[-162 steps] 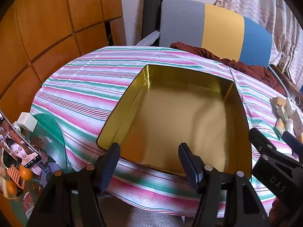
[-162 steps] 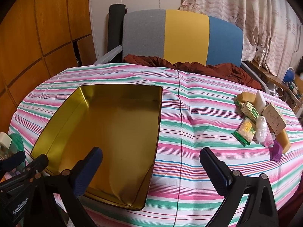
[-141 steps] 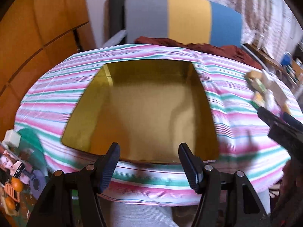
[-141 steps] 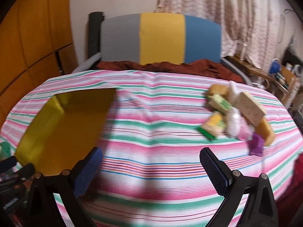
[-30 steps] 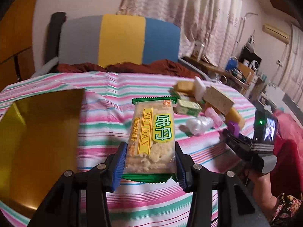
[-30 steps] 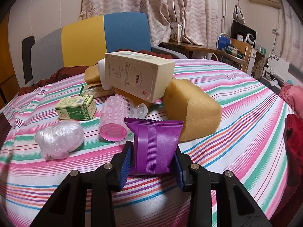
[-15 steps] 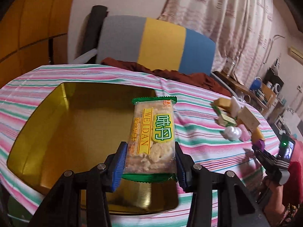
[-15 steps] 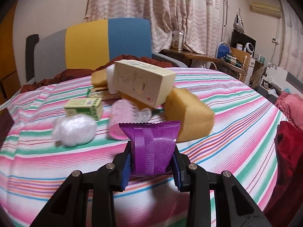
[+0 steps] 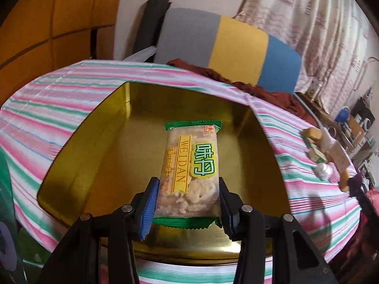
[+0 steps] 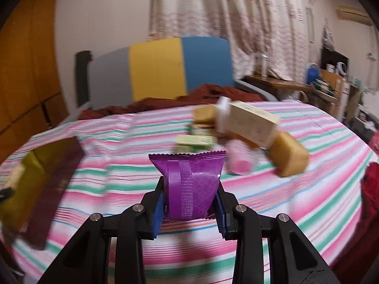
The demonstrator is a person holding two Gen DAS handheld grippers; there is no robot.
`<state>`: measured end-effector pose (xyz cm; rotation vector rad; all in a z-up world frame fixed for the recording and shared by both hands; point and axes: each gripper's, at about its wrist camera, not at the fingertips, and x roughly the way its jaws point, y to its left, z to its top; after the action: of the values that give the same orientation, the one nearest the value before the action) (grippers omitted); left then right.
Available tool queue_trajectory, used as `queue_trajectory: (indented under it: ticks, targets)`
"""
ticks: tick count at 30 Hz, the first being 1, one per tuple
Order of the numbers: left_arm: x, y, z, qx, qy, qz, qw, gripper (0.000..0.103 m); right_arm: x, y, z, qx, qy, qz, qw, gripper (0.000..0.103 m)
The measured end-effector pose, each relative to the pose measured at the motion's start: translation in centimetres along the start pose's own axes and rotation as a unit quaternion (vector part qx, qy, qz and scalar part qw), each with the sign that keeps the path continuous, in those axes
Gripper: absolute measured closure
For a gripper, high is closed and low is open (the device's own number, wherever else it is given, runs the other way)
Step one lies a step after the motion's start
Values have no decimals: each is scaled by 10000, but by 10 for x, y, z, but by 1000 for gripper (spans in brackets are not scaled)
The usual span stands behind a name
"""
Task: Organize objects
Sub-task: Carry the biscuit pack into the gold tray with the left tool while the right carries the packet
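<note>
Left gripper (image 9: 187,209) clamping a flat, glossy cracker pack (image 9: 190,172), clear film with green crimped ends, ribbed blue pads (image 9: 149,209) pressing on both long sides. Hanging over the tin (image 9: 94,146), a shallow rectangular gold metal box with smooth shiny walls, sitting on the striped cloth (image 9: 47,108). Not possible telling if the pack is touching the tin floor.

Right gripper (image 10: 189,204) pinching a puffy purple pouch (image 10: 189,184) with a ribbed middle seam and zigzag top edge, above the cloth. Behind it, blurred by motion: a cream carton (image 10: 251,123), a porous yellow sponge (image 10: 289,157), a pink ribbed roller (image 10: 239,158), a small green box (image 10: 195,143).

Only the left view showing the whole tin; in the right view being cut off and smeared at the left edge.
</note>
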<state>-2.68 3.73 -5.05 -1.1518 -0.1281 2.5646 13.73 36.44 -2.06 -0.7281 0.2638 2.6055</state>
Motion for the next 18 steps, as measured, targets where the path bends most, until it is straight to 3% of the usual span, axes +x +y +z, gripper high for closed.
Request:
queue_trajectory:
  ticks: [7,15,18]
  targets:
    - [12,32,4,-54,283,464,9985,56,-21,67,11,-316,-29,978,9947,66]
    - [16,51,5,-88,386,778,9962,56,-23,152,11,-780,269,2003,9763,66]
    - [18,55,7,-172,443,887,9949,50,-16,177,6,-949,461,2252,9686,66]
